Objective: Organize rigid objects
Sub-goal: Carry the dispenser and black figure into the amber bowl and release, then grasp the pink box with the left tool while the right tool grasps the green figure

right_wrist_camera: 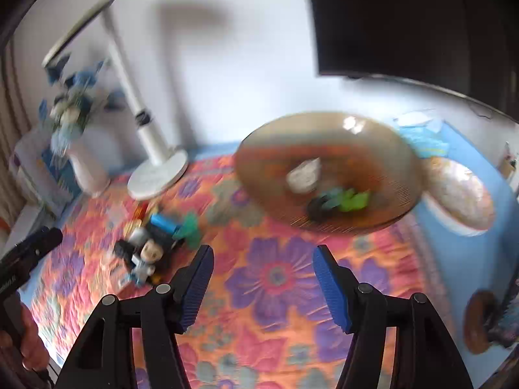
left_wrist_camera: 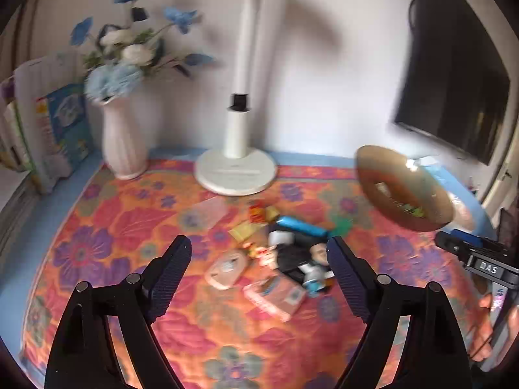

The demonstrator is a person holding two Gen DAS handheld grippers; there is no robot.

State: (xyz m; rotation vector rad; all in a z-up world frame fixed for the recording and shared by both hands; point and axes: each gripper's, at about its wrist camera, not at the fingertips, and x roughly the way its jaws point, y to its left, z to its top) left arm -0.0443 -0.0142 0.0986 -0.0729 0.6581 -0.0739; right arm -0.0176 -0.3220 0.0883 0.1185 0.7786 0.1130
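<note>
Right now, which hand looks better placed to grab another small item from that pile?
Probably the left gripper: its open fingers frame the pile of small items. The right gripper is open over bare cloth.

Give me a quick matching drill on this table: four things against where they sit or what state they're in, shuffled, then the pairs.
Things:
1. vase
2. lamp base
3. brown glass bowl
4. left gripper

Places or states:
A. open, holding nothing, above the pile of small items
B. back left corner of the cloth, with blue and white flowers
C. right side, with a green item inside
D. back middle of the cloth, against the wall

Pairs: 1-B, 2-D, 3-C, 4-A
</note>
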